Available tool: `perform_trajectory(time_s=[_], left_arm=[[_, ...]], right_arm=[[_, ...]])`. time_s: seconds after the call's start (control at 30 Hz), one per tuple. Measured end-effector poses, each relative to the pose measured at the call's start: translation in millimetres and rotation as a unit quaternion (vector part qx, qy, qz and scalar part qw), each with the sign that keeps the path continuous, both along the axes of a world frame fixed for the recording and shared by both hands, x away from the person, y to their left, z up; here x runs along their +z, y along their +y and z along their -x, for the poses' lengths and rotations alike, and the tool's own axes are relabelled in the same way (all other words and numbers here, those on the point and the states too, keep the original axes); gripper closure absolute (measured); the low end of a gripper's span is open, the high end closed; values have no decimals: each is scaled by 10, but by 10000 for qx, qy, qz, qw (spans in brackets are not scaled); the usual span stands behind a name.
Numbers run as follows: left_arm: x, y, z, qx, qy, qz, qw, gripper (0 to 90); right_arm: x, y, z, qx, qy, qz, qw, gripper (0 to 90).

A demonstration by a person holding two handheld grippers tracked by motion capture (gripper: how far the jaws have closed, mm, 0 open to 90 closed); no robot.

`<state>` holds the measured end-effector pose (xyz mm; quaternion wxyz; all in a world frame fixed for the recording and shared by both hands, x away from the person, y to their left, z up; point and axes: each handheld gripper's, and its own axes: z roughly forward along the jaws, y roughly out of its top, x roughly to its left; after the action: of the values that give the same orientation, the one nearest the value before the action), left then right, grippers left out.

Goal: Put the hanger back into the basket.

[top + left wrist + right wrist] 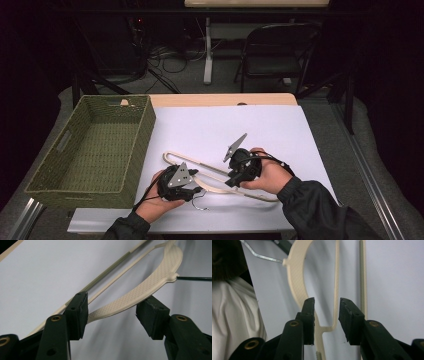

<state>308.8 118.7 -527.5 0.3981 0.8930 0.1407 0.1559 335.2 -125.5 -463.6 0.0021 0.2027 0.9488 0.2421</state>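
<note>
A cream plastic clothes hanger (200,162) lies flat on the white table cover (225,125), its metal hook (200,203) toward the front edge. My left gripper (196,189) is at the hanger's curved shoulder near the hook. It is open, and the textured shoulder (140,292) runs between its jaws beside the left pad. My right gripper (234,181) sits over the hanger's right half. It is open too, with a thin part of the hanger (336,285) in the gap. The wire hook (262,256) shows at the upper left of the right gripper view.
A green woven basket (142,135) stands empty at the table's left. A folding chair (280,50) and a table leg (208,50) are on the floor beyond the far edge. White cloth (234,315) hangs at the left of the right gripper view.
</note>
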Motion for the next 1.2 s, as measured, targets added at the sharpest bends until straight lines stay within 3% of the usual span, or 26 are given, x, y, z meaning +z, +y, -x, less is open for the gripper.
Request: perform_trajectory(time_s=[0.27, 0.57, 0.87, 1.1, 1.2], left_arm=[[60, -22, -43, 45, 109, 50, 9999, 447], [94, -44, -99, 85, 189, 145, 9997, 455], [100, -52, -128, 119, 249, 209, 9994, 451], [144, 25, -135, 471, 196, 232, 9984, 398], [201, 123, -140, 655, 162, 359, 9971, 380]], right_arm=[[-61, -53, 155, 205, -195, 39, 9996, 607], [-191, 53, 140, 175, -282, 177, 9993, 593], [-236, 185, 152, 238, -617, 303, 9974, 611], [-196, 178, 146, 230, -558, 285, 9978, 710], [-170, 128, 112, 184, -562, 215, 9980, 719]])
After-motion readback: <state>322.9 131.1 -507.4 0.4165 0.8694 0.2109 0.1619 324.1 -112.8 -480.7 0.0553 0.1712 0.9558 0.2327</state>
